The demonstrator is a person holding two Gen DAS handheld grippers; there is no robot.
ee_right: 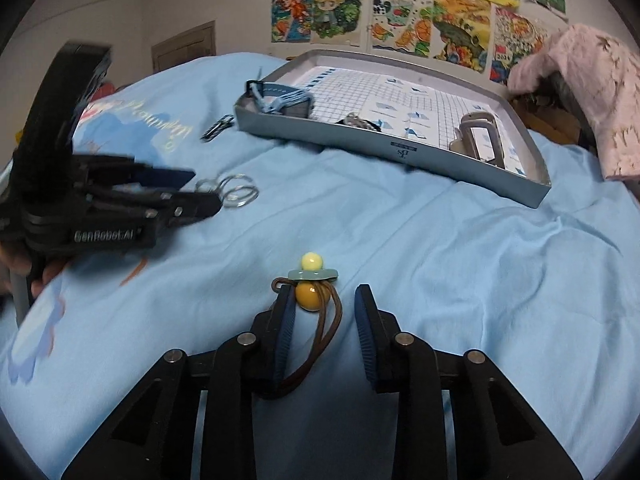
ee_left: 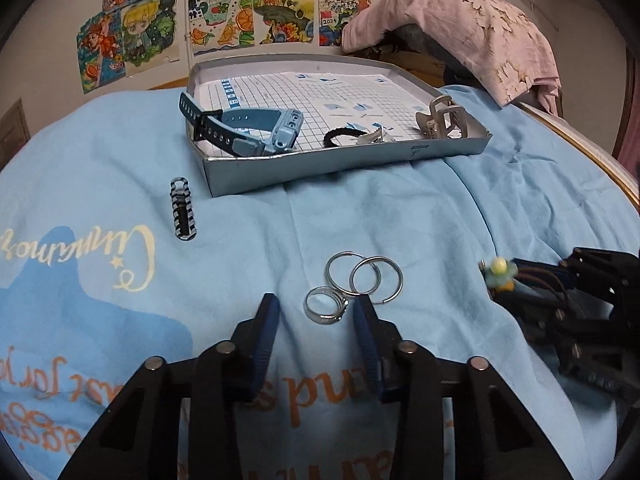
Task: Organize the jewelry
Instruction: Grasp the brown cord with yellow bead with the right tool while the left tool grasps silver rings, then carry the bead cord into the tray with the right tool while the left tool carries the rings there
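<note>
A jewelry sort sits partway done on a bed spread with a light blue blanket (ee_left: 400, 216). Already in the shallow grey box (ee_left: 344, 164), lined with gridded paper: a blue watch (ee_left: 248, 128) at its left end, a black hair tie (ee_left: 344, 136) with a silver clasp mid-front, and a silver claw clip (ee_left: 440, 116) at the right. Still loose on the blanket: two thin hoop earrings (ee_left: 362, 276) overlapping, a silver ring (ee_left: 324, 304) touching them, a black-and-white hair clip (ee_left: 183, 208) well to the left, and a beaded hair tie (ee_right: 310, 280) on a brown cord. The left claw (ee_left: 316, 312) stands released, its pads either side of the ring. The right claw (ee_right: 326, 300) is likewise unclenched, bracketing the bead and cord; only its left pad appears to touch them.
</note>
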